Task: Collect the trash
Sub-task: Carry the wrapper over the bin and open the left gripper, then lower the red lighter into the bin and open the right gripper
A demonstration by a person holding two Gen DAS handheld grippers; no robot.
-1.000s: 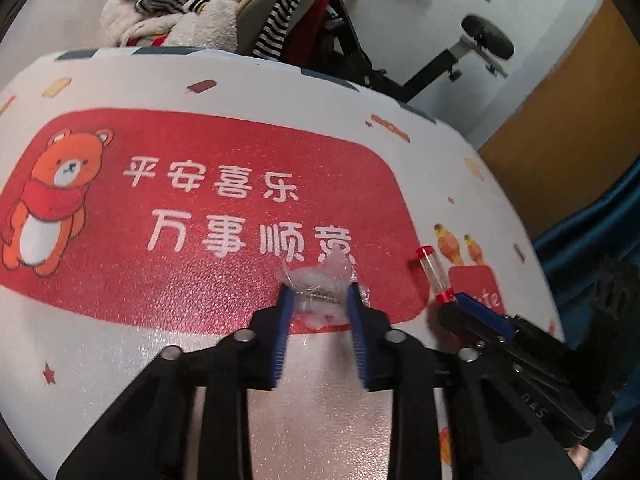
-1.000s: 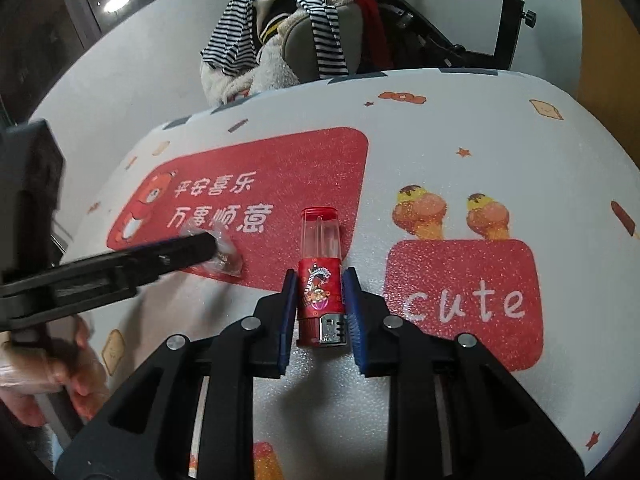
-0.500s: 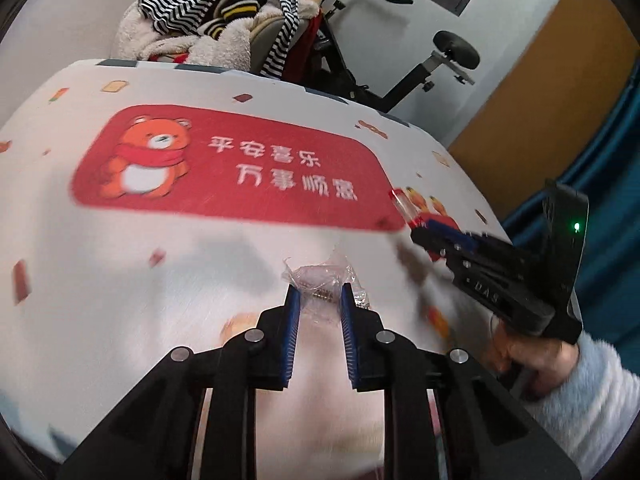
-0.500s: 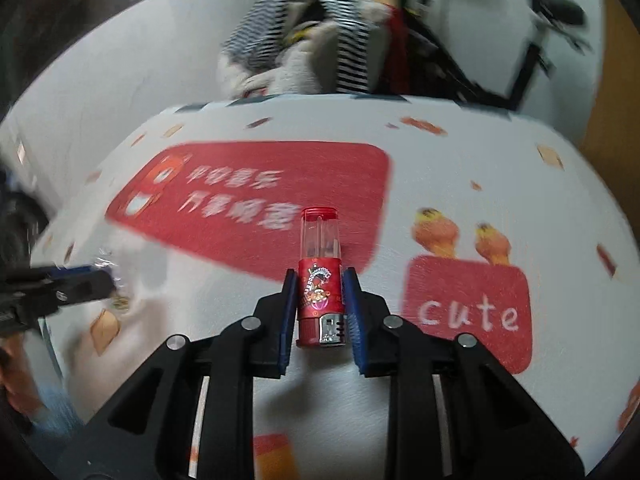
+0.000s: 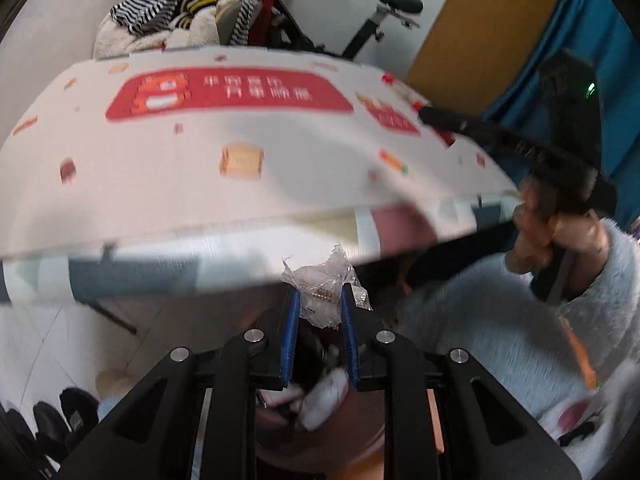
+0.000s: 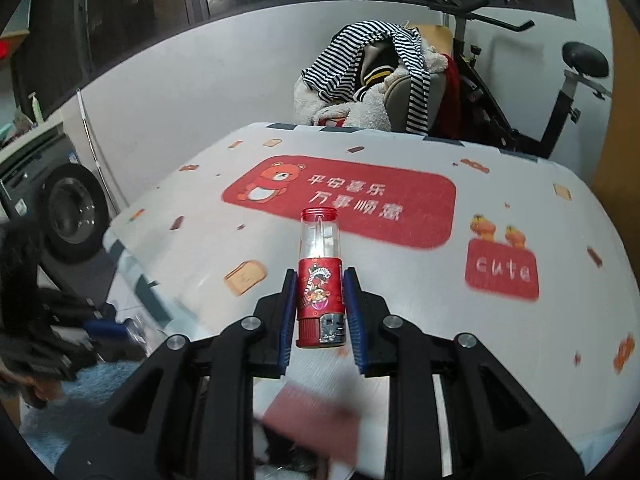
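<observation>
A crumpled clear plastic wrapper (image 5: 323, 292) is clamped between the blue pads of the left gripper (image 5: 319, 300), carried past the near edge of the table (image 5: 200, 184); below it a pinkish bin (image 5: 320, 432), blurred, seems to hold pale scraps. A red lighter (image 6: 320, 280) with a clear reservoir is clenched upright between the pads of the right gripper (image 6: 320, 304), held over the white patterned table (image 6: 400, 300). Recorded only in the left wrist view: the right gripper (image 5: 424, 114) seen from the side, gripped by a hand (image 5: 548, 236) in a fluffy pale sleeve (image 5: 540, 312); the lighter cannot be made out there. Recorded only in the right wrist view: a washing machine (image 6: 60, 200) at left, striped clothing (image 6: 372, 60) heaped on a chair, and an exercise bike (image 6: 560, 80).
</observation>
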